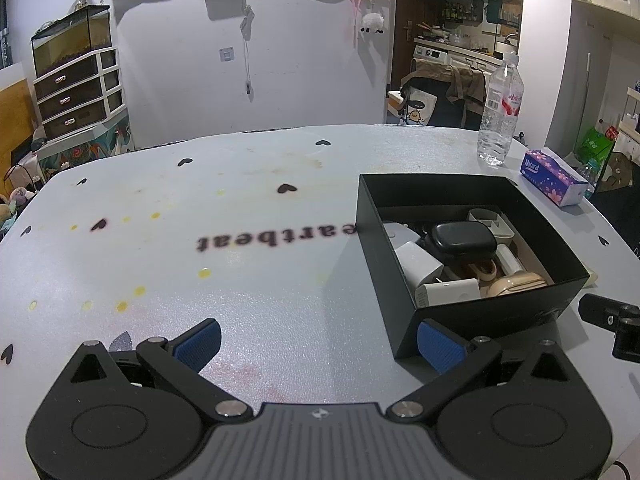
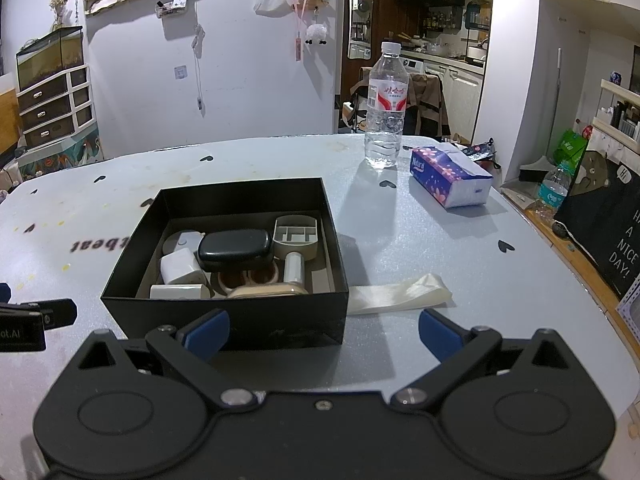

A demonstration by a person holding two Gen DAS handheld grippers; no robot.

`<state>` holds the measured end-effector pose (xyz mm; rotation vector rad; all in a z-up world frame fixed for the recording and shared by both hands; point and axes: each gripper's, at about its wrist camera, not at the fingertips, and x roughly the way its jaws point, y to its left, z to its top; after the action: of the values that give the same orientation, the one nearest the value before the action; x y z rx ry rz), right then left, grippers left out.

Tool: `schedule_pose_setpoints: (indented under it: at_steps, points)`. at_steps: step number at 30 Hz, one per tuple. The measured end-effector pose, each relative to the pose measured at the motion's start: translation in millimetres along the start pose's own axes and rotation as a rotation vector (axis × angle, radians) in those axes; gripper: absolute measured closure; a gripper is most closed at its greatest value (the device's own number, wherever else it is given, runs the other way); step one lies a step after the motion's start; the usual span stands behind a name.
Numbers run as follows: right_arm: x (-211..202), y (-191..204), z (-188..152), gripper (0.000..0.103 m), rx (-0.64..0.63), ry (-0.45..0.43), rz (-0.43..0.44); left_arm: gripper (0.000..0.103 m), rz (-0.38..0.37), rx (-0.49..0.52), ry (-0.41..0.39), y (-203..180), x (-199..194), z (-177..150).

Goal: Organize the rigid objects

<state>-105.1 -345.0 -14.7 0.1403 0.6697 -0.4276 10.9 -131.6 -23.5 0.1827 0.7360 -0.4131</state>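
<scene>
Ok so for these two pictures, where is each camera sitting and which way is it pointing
Left wrist: on the left gripper, low over the table, facing the far wall; black box at right, its open blue fingers in view.
Right wrist: on the right gripper, facing the black box head-on, water bottle and tissue pack beyond; open fingers in view.
Shared: box, bottle, tissue pack; each glimpses the other gripper.

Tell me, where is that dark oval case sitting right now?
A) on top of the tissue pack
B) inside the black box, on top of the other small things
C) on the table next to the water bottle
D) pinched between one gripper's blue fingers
B: the dark oval case lies inside the black box, resting on the white and beige items there, and both grippers are open and empty.
</scene>
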Motion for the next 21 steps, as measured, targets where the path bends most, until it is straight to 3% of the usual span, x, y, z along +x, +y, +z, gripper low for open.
schedule_pose_setpoints:
  at_steps: [21]
  points:
    - [-0.8, -0.2, -1.3, 0.001, 0.003, 0.003, 0.004, 0.000, -0.001, 0.000, 0.001, 0.0, -0.5, -0.8]
